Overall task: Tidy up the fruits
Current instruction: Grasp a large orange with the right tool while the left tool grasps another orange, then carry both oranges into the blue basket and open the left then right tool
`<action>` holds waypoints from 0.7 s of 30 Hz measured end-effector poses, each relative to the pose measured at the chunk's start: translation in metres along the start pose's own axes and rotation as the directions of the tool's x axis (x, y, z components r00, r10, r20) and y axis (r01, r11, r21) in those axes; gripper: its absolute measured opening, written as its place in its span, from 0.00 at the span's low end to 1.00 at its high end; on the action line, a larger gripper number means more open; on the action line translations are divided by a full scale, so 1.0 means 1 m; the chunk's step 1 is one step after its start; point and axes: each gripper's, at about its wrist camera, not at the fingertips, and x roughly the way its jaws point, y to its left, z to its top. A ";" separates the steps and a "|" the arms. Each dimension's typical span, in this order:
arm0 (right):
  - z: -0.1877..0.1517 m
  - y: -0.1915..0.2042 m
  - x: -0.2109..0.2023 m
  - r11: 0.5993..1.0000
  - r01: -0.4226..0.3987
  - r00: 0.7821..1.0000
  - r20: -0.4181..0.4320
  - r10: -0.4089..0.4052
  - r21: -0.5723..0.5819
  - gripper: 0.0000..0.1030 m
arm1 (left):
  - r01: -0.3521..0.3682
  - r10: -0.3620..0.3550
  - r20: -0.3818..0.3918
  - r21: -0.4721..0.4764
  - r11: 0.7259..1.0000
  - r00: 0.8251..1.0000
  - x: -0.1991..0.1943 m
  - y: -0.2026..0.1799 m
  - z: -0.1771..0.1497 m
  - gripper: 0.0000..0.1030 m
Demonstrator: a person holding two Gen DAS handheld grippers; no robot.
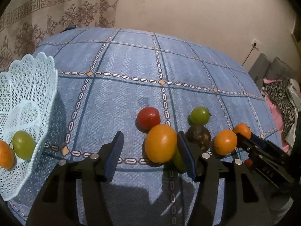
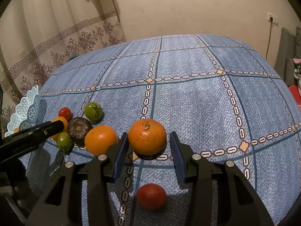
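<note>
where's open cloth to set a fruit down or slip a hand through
The tablecloth is bare across the far half and the right side, beyond the stemmed orange. Cloth between the basket and red tomato is also open. The cluster around the dark fruit is crowded.

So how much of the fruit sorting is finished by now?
Barely started. The lace basket holds just two pieces: a green fruit and an orange one. In hand: the right gripper is open around an orange, not yet clamped; the left gripper is open by another orange fruit. Left on the tablecloth: about eight pieces.
</note>
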 end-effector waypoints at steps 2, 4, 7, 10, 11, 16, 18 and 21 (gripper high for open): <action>0.000 0.000 0.000 1.000 0.001 1.000 0.000 -0.001 -0.001 0.44 | -0.004 0.004 -0.002 0.014 1.000 1.000 0.002 -0.002 0.000 0.58; 0.000 0.000 0.000 1.000 0.000 1.000 0.000 0.000 0.000 0.44 | -0.014 0.014 0.003 0.031 0.999 1.000 0.004 -0.006 0.000 0.58; 0.000 0.000 0.000 1.000 0.000 1.000 0.000 0.000 0.000 0.44 | -0.019 0.018 0.006 0.042 0.999 1.000 0.007 -0.010 0.001 0.55; 0.000 0.000 0.000 1.000 0.000 1.000 0.001 0.000 -0.001 0.44 | -0.004 0.004 0.007 0.037 0.999 1.000 0.007 -0.010 0.001 0.48; 0.000 0.000 0.000 1.000 0.000 1.000 0.001 0.000 -0.001 0.44 | 0.009 -0.009 0.006 0.037 0.999 1.000 0.007 -0.010 0.001 0.41; 0.000 0.001 -0.001 1.000 -0.008 1.000 0.006 0.008 -0.004 0.39 | 0.042 -0.042 0.008 0.043 0.998 0.999 0.003 -0.013 -0.002 0.33; 0.000 0.002 -0.002 1.000 -0.005 1.000 0.007 0.005 -0.006 0.39 | 0.049 -0.049 0.006 0.040 0.998 0.999 0.001 -0.012 -0.002 0.33; -0.001 0.001 -0.003 1.000 -0.007 1.000 0.010 0.007 0.004 0.39 | 0.049 -0.049 0.015 0.041 0.998 0.999 -0.003 -0.014 -0.003 0.33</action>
